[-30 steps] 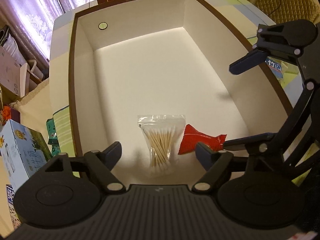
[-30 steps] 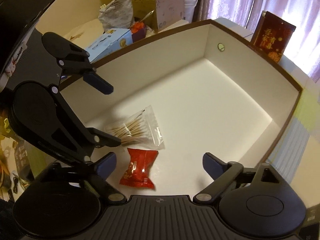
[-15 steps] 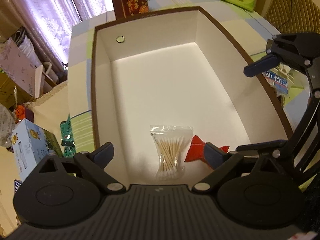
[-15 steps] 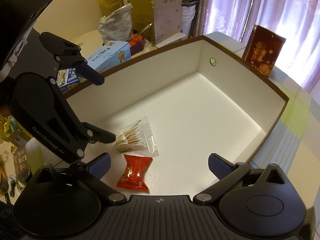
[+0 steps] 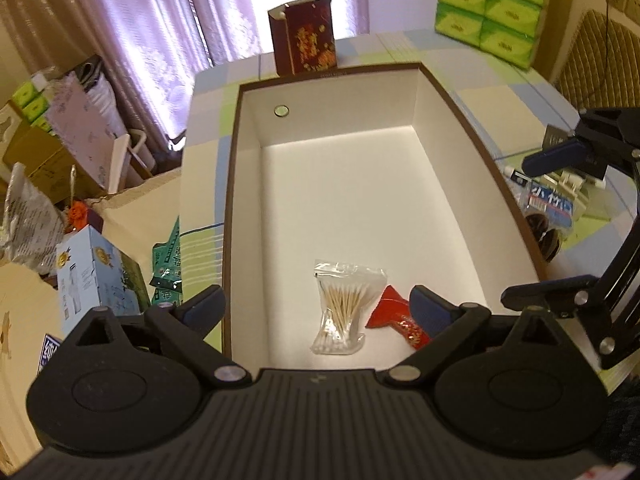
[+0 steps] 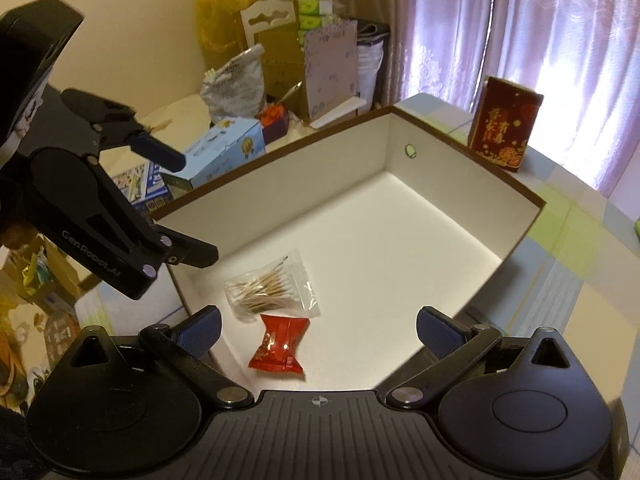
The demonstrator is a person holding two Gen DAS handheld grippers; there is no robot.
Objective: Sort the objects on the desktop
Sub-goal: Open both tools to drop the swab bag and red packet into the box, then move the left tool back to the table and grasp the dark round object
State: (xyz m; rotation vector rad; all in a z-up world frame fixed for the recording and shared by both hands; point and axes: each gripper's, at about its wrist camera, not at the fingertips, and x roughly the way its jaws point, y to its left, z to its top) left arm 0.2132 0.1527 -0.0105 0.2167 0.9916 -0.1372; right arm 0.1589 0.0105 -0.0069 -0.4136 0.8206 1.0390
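A large white box with a brown rim (image 5: 452, 100) (image 6: 472, 160) lies on the table. At its near end rest a clear bag of cotton swabs (image 5: 344, 308) (image 6: 272, 286) and a red candy packet (image 5: 396, 322) (image 6: 280, 346), side by side. My left gripper (image 5: 316, 308) hangs open above the box's near end, empty. My right gripper (image 6: 318, 330) is open too, empty, above the box's near corner. Each gripper shows in the other's view: the right one (image 5: 560, 224) at the right edge, the left one (image 6: 176, 208) at the left.
A dark red carton (image 5: 306, 34) (image 6: 506, 124) stands behind the box's far end. Small packets (image 5: 552, 204) lie on the table right of the box, green sachets (image 5: 168, 264) and a blue carton (image 5: 88, 276) (image 6: 224, 152) to its left. Green tissue packs (image 5: 492, 8) sit far right.
Both grippers have risen and drawn back from the box, staying open. The swab bag and the candy packet lie still inside.
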